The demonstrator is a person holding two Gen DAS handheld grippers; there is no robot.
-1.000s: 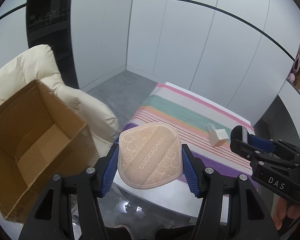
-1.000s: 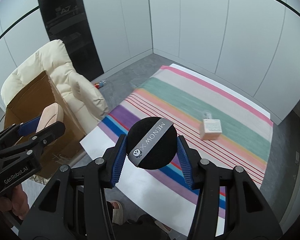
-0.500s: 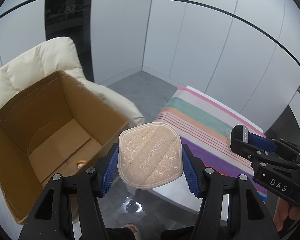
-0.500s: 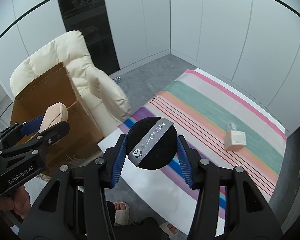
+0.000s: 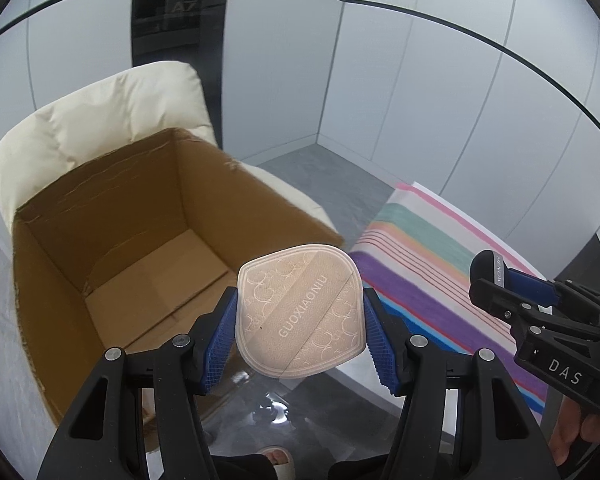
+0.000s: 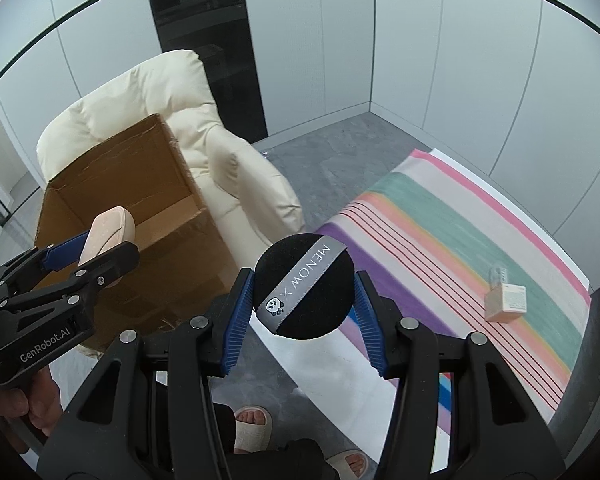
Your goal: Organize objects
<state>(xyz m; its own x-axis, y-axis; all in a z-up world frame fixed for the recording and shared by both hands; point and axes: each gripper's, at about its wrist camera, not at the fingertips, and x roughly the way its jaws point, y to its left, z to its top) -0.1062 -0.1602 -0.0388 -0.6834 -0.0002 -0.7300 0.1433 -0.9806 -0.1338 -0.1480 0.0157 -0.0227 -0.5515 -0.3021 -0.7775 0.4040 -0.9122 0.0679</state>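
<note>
My left gripper (image 5: 300,320) is shut on a beige powder puff (image 5: 300,308) with a strap across it, held in the air over the near right rim of an open cardboard box (image 5: 132,240). The box's floor shows bare cardboard. My right gripper (image 6: 304,300) is shut on a round black puff (image 6: 305,292) with a grey ribbon, hanging above the edge of the striped cloth (image 6: 460,232). In the right wrist view the left gripper (image 6: 96,248) and its beige puff (image 6: 108,230) sit over the box (image 6: 112,184). The right gripper (image 5: 496,284) shows at the right of the left wrist view.
The box rests on a cream padded armchair (image 6: 188,128). A small beige padlock-like block (image 6: 506,302) lies on the striped cloth at the right. A person's slippered feet (image 6: 252,426) stand on the grey floor below. White wall panels and a dark pillar (image 6: 208,40) stand behind.
Both grippers have swung left toward the armchair and box, each keeping its puff. The box now fills more of the left wrist view, with the beige puff over its rim.
</note>
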